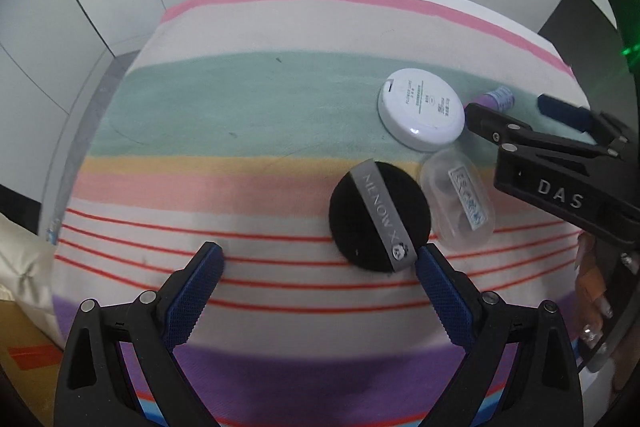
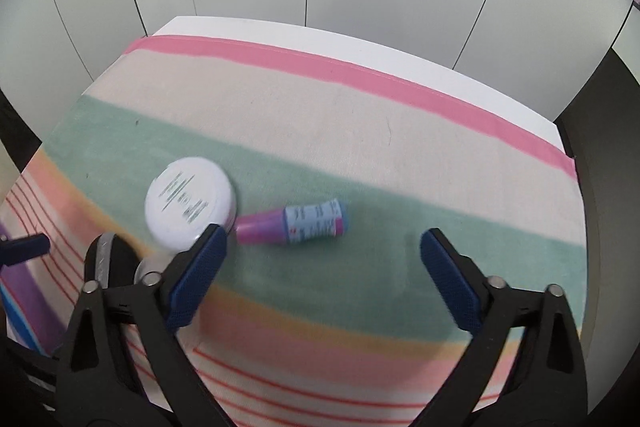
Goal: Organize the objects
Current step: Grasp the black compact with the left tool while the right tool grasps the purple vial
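On the striped cloth lie a black round puff (image 1: 380, 217) with a grey band, a white round compact (image 1: 422, 109), a clear plastic case (image 1: 458, 205) and a small purple and blue bottle (image 1: 498, 99). My left gripper (image 1: 320, 253) is open over the red-lined stripes, its right fingertip right at the puff's near edge. My right gripper (image 2: 324, 235) is open, with nothing between the pads. The bottle (image 2: 296, 223) lies on its side just beyond its fingertips, next to the compact (image 2: 190, 203). The right gripper (image 1: 512, 107) also shows in the left wrist view, beside the bottle.
The cloth (image 2: 360, 131) covers a white table (image 2: 360, 43) that ends at white wall panels behind. A cardboard box (image 1: 20, 347) stands off the table's left side. A hand with painted nails (image 1: 596, 307) holds the right gripper. The black puff (image 2: 108, 263) sits behind the right gripper's left finger.
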Demonstrator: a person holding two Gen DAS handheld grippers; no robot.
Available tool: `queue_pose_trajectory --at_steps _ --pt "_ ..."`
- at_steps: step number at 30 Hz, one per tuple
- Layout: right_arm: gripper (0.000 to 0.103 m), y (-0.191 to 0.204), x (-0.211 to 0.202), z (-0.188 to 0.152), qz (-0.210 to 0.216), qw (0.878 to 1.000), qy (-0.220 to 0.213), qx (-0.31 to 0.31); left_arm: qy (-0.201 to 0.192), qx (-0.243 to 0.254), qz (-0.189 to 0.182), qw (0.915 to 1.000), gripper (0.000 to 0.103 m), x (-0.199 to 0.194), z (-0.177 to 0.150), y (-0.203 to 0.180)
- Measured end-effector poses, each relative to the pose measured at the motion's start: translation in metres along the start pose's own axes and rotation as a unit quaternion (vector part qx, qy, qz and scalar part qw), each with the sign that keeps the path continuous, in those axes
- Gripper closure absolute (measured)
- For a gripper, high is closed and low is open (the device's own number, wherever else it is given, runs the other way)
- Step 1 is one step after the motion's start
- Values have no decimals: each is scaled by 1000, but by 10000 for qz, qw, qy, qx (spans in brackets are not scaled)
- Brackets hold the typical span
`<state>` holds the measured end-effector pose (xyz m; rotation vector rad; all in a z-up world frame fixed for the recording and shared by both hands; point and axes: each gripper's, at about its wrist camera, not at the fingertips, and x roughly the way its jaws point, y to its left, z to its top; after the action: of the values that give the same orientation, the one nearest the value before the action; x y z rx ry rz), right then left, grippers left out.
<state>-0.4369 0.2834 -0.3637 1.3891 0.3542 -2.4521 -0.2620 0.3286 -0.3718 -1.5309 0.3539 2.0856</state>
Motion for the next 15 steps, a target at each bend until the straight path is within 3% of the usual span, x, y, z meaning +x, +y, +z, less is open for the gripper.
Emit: queue_pose_trajectory --at_steps 1,6,8,11,14,15 --pt "15 -1 3 1 13 10000 3 16 -47 14 29 10000 5 0 1 -2" --pt "25 -3 11 1 102 9999 -71 32 -131 27 34 9999 5 5 7 -10" --pt "40 -4 11 0 292 9995 -122 32 -180 3 64 9998 6 6 10 -12" --pt "43 1 10 0 212 9997 -136 -21 -296 -65 102 9995 10 7 15 -12" --pt "43 1 11 0 225 9996 -143 11 -437 0 156 9989 32 3 16 -15" --pt "43 0 10 0 220 9996 -146 35 -471 60 123 9988 46 1 17 -17"
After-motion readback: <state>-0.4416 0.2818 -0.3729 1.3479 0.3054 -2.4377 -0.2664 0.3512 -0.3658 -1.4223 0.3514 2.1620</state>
